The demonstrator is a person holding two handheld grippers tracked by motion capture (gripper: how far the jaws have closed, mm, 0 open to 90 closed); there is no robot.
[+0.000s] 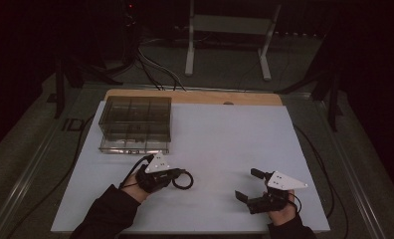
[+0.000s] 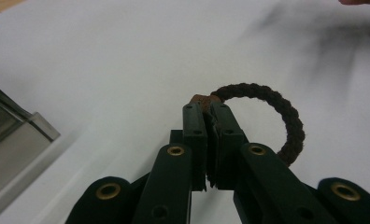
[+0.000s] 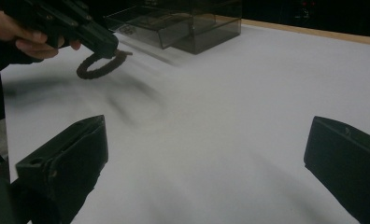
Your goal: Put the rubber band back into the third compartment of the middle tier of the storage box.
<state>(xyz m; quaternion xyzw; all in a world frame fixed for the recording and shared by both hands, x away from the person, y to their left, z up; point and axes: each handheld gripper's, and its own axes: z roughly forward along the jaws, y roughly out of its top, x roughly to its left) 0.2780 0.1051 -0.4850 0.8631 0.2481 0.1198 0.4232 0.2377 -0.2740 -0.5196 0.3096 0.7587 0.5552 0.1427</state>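
Observation:
A dark braided cord ring (image 1: 184,180) with a brown joint hangs just above the white tabletop (image 1: 225,134), left of centre. My left gripper (image 1: 176,174) is shut on it; in the left gripper view the two black jaws (image 2: 206,109) pinch the ring (image 2: 286,121) at that brown joint. My right gripper (image 1: 247,183) rests low over the front right of the table, jaws wide apart with nothing between them (image 3: 206,158). From the right gripper view, the other hand and the held ring (image 3: 99,67) appear at the upper left.
A clear smoke-tinted compartment box (image 1: 135,124) stands at the back left of the table, also seen as a box edge (image 2: 15,135) and a box (image 3: 183,23). A wooden strip (image 1: 195,97) runs along the far edge. Cables and a metal stand lie beyond.

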